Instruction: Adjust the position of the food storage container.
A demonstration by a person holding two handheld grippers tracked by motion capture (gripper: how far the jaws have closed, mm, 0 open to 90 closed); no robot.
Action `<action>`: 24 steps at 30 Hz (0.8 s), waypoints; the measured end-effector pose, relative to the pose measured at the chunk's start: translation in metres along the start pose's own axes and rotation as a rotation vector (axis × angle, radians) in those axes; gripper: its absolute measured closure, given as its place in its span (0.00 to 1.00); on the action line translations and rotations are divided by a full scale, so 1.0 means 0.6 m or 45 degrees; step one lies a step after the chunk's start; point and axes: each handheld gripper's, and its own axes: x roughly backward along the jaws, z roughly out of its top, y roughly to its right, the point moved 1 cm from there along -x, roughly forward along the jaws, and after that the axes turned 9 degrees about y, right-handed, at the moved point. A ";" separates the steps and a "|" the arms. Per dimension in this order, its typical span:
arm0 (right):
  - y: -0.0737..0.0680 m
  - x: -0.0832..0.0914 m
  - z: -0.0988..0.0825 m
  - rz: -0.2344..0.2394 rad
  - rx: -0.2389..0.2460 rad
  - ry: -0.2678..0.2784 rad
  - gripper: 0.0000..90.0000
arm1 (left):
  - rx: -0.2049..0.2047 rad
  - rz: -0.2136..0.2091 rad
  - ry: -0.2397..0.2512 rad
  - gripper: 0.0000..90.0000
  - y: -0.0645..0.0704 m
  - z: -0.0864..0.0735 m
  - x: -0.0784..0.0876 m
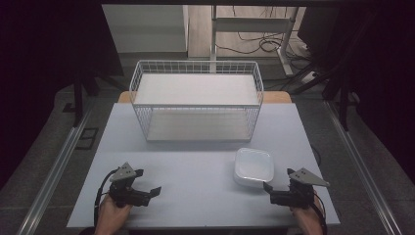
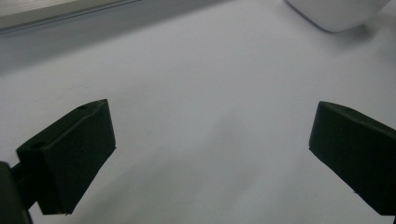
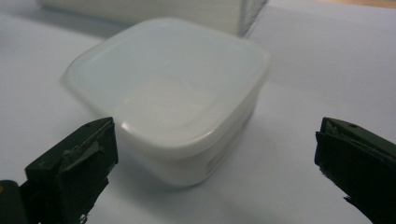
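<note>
The left gripper (image 1: 157,190) is seen at the lower left of the high view, held in a hand (image 1: 111,214) that enters from the bottom edge. Its black fingers (image 2: 70,158) are spread wide in the left gripper view, with nothing between them but bare pale grey table (image 1: 195,161); the table surface is seen below and ahead of them.

A white wire basket with two flat white shelves (image 1: 195,100) is placed at the upper centre of the high view, on the far half of the table, well apart from both grippers.

A white square plastic container with rounded corners (image 1: 253,166) is found right of centre in the high view, on the table, near the basket's front right corner. In the left gripper view its corner (image 2: 336,11) is caught at the upper right.

The right gripper (image 1: 265,186) is seen at the lower right, just beside the container's near edge. Its fingers (image 3: 74,163) are spread wide; the container (image 3: 173,88) is seen just ahead of them, not pinched.
</note>
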 end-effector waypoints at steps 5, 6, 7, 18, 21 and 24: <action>-0.003 -0.004 -0.004 0.066 -0.017 -0.084 0.00 | -0.037 0.015 -0.030 0.01 0.001 -0.003 -0.006; -0.001 -0.004 -0.005 0.064 -0.024 -0.091 0.00 | -0.035 0.013 -0.028 0.01 0.001 -0.003 -0.006; 0.002 -0.005 -0.005 0.056 -0.030 -0.098 0.00 | -0.034 0.014 -0.026 0.01 0.000 -0.003 -0.006; 0.009 -0.007 -0.008 0.022 -0.036 -0.112 0.00 | -0.008 0.010 -0.026 0.01 -0.005 -0.004 -0.007; 0.007 -0.005 -0.005 0.038 -0.018 -0.116 0.00 | -0.003 0.008 -0.028 0.01 -0.006 -0.005 -0.008; 0.006 -0.003 0.001 0.023 -0.003 -0.131 0.00 | 0.000 0.009 -0.032 0.01 -0.006 -0.006 -0.008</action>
